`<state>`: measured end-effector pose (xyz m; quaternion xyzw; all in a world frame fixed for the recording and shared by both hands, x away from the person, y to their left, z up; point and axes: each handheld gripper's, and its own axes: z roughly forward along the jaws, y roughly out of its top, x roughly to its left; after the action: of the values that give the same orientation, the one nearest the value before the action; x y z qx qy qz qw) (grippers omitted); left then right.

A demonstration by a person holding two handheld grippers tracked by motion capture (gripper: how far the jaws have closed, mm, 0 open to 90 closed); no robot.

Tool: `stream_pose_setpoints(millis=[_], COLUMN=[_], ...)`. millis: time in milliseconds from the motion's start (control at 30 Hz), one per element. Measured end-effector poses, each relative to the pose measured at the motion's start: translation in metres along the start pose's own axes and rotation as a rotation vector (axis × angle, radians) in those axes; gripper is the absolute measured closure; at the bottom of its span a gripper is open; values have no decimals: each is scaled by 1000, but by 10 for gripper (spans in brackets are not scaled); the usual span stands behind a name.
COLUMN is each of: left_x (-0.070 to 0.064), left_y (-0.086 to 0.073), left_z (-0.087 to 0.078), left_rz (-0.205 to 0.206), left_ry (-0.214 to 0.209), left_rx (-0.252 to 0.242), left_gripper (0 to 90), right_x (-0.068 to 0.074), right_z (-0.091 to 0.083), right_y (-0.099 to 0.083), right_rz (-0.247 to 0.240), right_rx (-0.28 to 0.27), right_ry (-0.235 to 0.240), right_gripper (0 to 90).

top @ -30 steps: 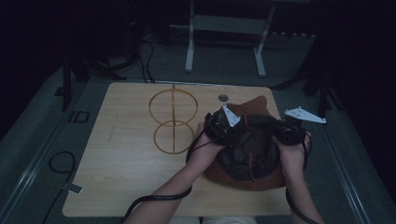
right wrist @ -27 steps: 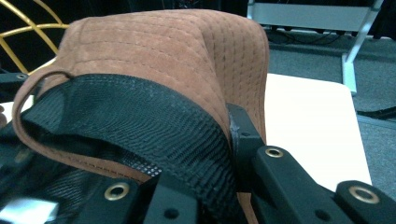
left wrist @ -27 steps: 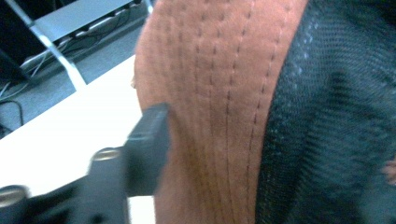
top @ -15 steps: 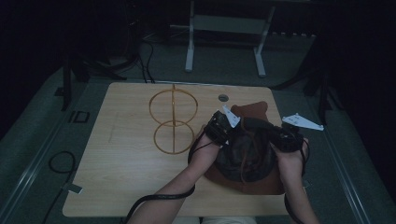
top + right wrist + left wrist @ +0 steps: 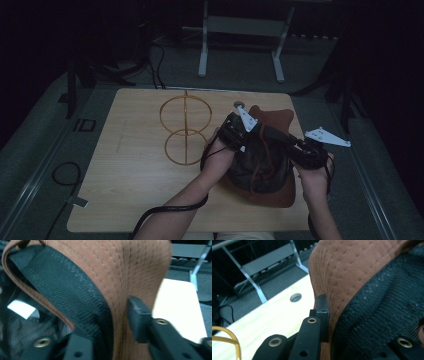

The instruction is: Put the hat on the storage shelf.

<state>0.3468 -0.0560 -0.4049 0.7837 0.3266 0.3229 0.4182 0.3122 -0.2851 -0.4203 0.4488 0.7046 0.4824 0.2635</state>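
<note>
High view – hat: a brown hat point(image 5: 265, 165) with a dark lining lies crown-down at the lower right of the frame, on the right part of the table point(image 5: 125, 165), its opening facing up.
High view – grippers: the left gripper point(image 5: 239, 131) sits at the hat's upper left edge and the right gripper point(image 5: 300, 150) at its right edge – one hand on each side, the brim between them.
High view – stand: a gold wire stand point(image 5: 185, 131) of two rings on a rod lies flat at the centre of the frame, just left of the hat and apart from it.
Left gripper view – grip: the jaws are clenched on the hat's rim, one black jaw on the stitched brown outside, the other against the dark knitted lining; a round hole in the table point(image 5: 295, 297) shows at mid-left.
Right gripper view – grip: the right gripper is likewise clamped on the rim, brown suede on one side and black inner band point(image 5: 75, 302) on the other.
Progress – judgement: the two-sided hold looks secured; what is left seems to be lifting or reshaping the hat and bringing it to the stand, which carries nothing yet.
</note>
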Motion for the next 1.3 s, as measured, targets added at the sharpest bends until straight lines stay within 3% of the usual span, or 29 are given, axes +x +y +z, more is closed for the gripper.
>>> stream_pose_setpoints(millis=[100, 167, 333, 500, 567, 633, 800, 967, 1033, 1133, 1200, 1300], left_x=[1, 2, 4, 8, 8, 3, 7, 15, 20, 20, 22, 23], left_y=[2, 3, 5, 5, 3, -1, -8, -12, -13, -18, -21, -25], left_z=[-4, -7, -14, -26, -30, -33, -35, -38, -41, -47, -51, -60], left_rz=[16, 23, 21, 22, 24, 52, 17, -11, -27, 6, -2, 20], left_ry=[-4, 6, 13, 25, -15, -12, -38, -15, -39, -60, -100, -154], left_rx=[-25, -39, -74, -127, -163, -166, -167, -164, -197, -242, -286, -331], left_gripper=[866, 867, 867, 866, 866, 866, 866, 866, 866, 865, 865, 865], right_x=[-2, -1, 0, -7, -11, -15, -20, -19, -21, -31, -41, -55], right_z=[-4, -9, -26, -48, -57, -64, -73, -83, -89, -90, -87, -82], right_y=[-4, -8, -17, -24, -24, -24, -20, -19, -19, -18, -19, -19], right_rz=[-2, -28, -48, -81, -85, -102, -101, -118, -129, -130, -125, -103], right_rx=[13, 23, 38, 47, 37, 34, 17, 8, -1, 12, 26, 36], right_ry=[39, 60, 123, 151, 169, 177, 246, 332, 312, 231, 193, 142], right_gripper=[549, 515, 492, 474, 472, 472, 451, 459, 457, 463, 463, 467])
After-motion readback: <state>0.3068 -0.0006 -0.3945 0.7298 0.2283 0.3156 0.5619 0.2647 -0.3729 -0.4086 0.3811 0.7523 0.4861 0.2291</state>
